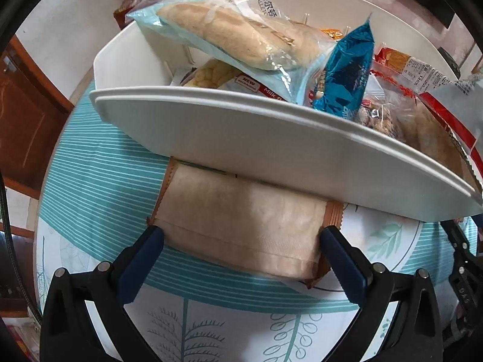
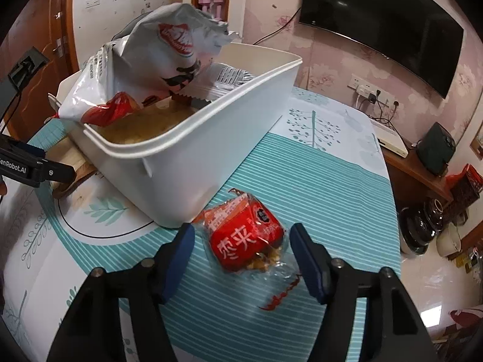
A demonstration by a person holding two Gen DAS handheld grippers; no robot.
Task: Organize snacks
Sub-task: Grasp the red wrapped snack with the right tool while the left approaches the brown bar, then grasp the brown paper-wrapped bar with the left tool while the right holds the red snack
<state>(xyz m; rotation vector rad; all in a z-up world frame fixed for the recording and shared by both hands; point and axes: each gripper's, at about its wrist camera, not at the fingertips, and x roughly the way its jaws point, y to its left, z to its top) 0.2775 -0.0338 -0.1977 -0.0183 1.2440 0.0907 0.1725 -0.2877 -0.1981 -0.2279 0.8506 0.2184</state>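
A white plastic bin [image 1: 271, 144] full of snack bags stands on the table; it also shows in the right wrist view [image 2: 187, 163]. A tan snack packet [image 1: 241, 226] lies flat against the bin's near wall. My left gripper [image 1: 241, 241] is open with a finger at each end of the packet. A small red snack packet with white characters [image 2: 246, 238] lies on the tablecloth by the bin's corner. My right gripper [image 2: 240, 241] is open around it, fingers on both sides, not pressing it.
The bin holds bread bags [image 1: 229, 36], a blue packet [image 1: 344, 72] and a grey bag [image 2: 169, 57]. The teal striped tablecloth [image 2: 317, 187] covers the table. A TV [image 2: 380, 21], wall sockets and a side cabinet [image 2: 416, 169] are at the right.
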